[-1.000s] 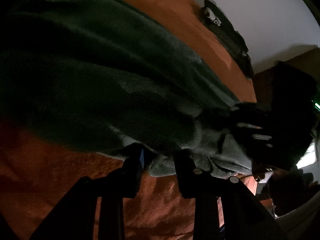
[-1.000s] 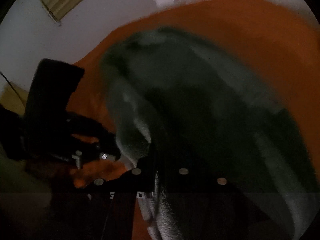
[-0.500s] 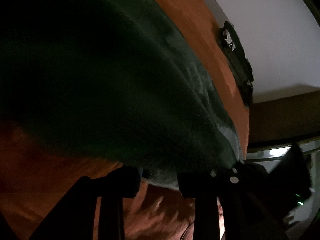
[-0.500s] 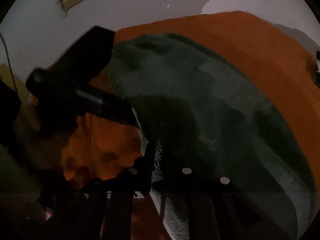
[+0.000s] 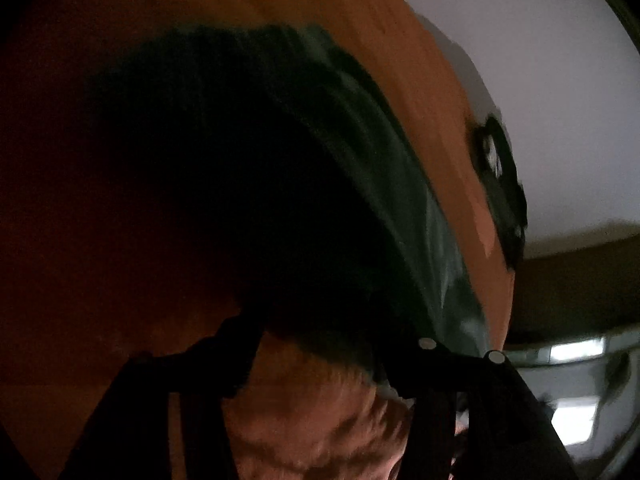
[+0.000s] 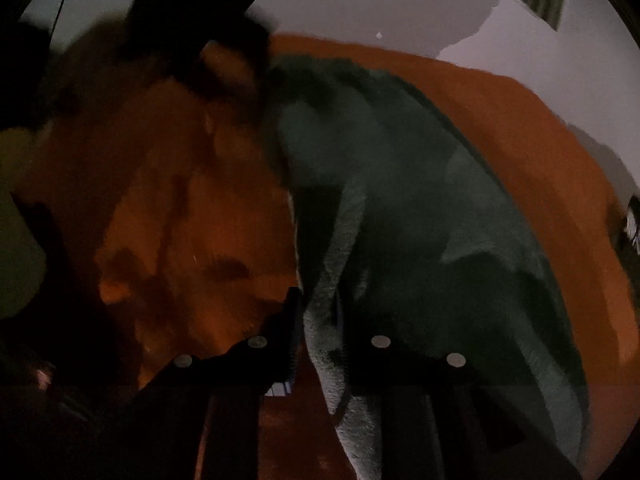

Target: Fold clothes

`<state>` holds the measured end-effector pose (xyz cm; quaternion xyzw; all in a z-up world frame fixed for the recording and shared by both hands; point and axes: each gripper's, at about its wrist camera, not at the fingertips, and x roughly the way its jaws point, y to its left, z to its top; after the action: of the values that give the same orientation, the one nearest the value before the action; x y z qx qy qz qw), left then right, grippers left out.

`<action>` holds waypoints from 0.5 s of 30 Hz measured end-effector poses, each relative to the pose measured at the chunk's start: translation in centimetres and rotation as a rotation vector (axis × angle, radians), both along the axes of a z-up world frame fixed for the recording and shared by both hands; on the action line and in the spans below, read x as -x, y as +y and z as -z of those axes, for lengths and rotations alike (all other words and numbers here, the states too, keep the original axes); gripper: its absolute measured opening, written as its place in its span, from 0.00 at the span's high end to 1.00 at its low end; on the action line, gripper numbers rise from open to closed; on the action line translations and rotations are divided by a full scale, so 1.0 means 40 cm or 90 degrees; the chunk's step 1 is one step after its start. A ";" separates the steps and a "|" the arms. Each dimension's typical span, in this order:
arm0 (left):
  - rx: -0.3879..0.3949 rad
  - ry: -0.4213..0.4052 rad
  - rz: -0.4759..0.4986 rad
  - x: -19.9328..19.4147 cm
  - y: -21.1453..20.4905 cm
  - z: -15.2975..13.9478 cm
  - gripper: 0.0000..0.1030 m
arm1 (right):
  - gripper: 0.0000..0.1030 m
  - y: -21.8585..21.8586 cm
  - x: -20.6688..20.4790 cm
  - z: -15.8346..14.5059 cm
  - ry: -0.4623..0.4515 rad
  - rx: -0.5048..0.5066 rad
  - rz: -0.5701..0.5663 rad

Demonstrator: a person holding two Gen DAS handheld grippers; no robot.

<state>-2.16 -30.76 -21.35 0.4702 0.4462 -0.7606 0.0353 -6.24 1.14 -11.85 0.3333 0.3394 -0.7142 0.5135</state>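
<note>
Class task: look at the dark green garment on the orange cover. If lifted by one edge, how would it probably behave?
The garment would probably flop and drape: it already sags in soft folds from the right gripper, whose jaws pinch its edge. Its fuzzy nap suggests that it grips rather than slips. It looks thick, so likely somewhat heavy; the left gripper has jaws opening.

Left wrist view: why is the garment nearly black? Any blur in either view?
Left wrist: dim light, green garment lies in deep shadow near the lens, only its right edge lit; orange cover smeared. Right wrist: garment better lit; dark shape top left motion-blurred; fisheye bends edges.
</note>
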 end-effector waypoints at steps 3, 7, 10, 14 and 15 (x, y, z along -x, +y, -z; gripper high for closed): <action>0.006 -0.025 -0.039 0.037 -0.042 0.037 0.58 | 0.94 -0.015 -0.024 0.033 0.079 -0.047 -0.018; 0.000 -0.007 -0.069 0.025 -0.086 0.064 0.84 | 0.94 -0.013 -0.042 0.024 0.127 -0.063 -0.014; -0.021 0.042 -0.074 -0.017 -0.113 0.059 0.85 | 0.90 0.005 -0.023 -0.017 0.081 -0.020 0.005; -0.059 0.036 -0.037 -0.071 -0.123 0.075 0.79 | 0.90 0.039 0.020 -0.038 0.051 -0.011 0.039; -0.041 0.039 -0.037 -0.087 -0.132 0.049 0.73 | 0.90 0.056 0.031 -0.048 0.043 -0.005 0.052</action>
<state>1.33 -36.05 -23.30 0.4343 0.4847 -0.7587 0.0284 -7.49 3.39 -9.92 0.3245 0.3457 -0.7439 0.4710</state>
